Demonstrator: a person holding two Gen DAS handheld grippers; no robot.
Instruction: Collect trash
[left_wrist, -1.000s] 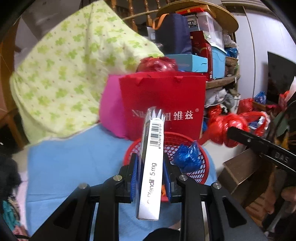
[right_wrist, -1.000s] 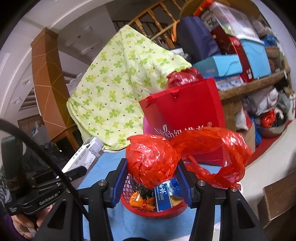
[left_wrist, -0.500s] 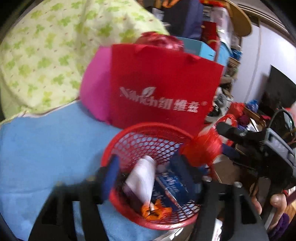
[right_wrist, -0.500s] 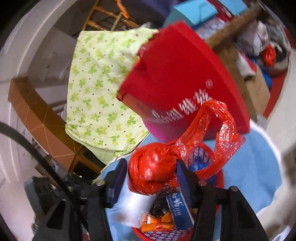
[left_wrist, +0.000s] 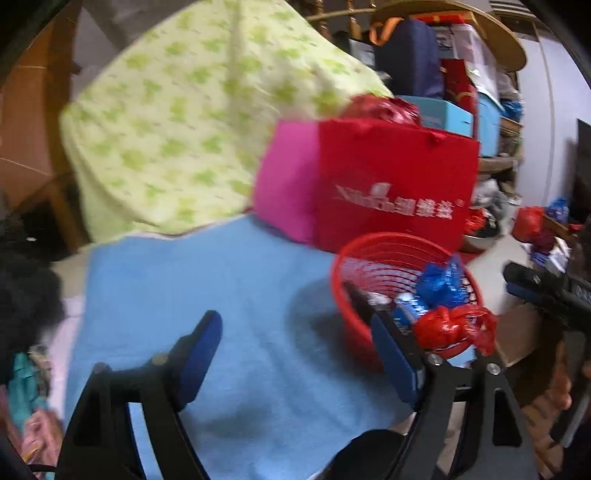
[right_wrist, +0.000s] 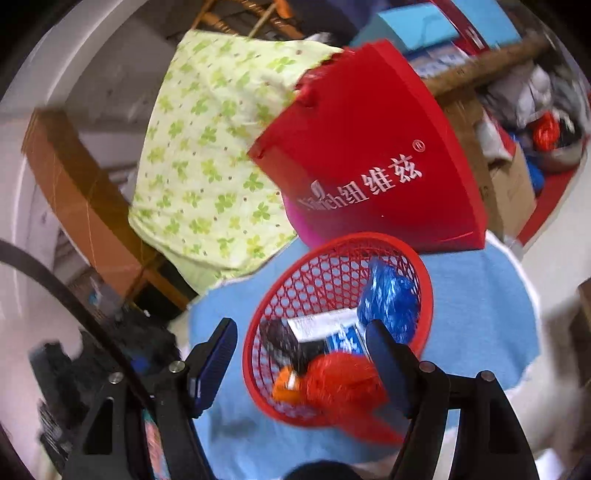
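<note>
The left gripper (left_wrist: 295, 354) is opening wide over the blue cloth (left_wrist: 207, 288), with nothing in it. The right gripper (right_wrist: 301, 360) is opening too, and the red bag (right_wrist: 343, 384) lies loose between its jaws, in the red basket (right_wrist: 317, 273) with other trash.

Ahead of the claw: blue cloth (left_wrist: 207, 295) covering a table top. Beyond it, green-patterned sheet (left_wrist: 207, 122) draped over furniture, possibly a chair; view blurred. Wooden stair balusters (left_wrist: 332, 18) behind. Ahead-right: wooden shelf (left_wrist: 498, 160) stacked with boxes, white wall (left_wrist: 546, 110), pale floor (left_wrist: 495, 254) with clutter. Far left: brown wooden frame (right_wrist: 74, 184).
</note>
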